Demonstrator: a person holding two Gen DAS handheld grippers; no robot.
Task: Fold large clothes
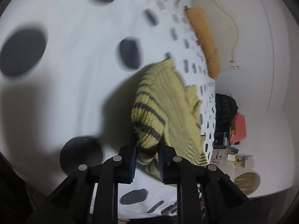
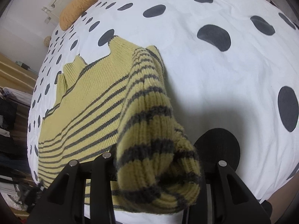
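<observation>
A yellow knit sweater with dark grey stripes [image 2: 89, 100] lies on a white bedspread with dark spots [image 2: 214, 71]. In the right wrist view one sleeve [image 2: 147, 123] rises from the sweater's body toward the camera. Its bunched cuff covers my right gripper [image 2: 155, 169] and hides the fingertips; the cuff hangs lifted in the jaws. In the blurred left wrist view, a striped fold of the sweater [image 1: 149, 115] runs down between the blue pads of my left gripper [image 1: 147, 158], which is shut on it just above the bedspread [image 1: 74, 56].
An orange fuzzy pillow [image 2: 82, 3] lies at the bed's far edge by a white wall [image 1: 252, 56]. Beside the bed stand dark bags and boxes [image 1: 228, 123]. Stacked clothes and wooden flooring [image 2: 13, 97] show past the bed's left edge.
</observation>
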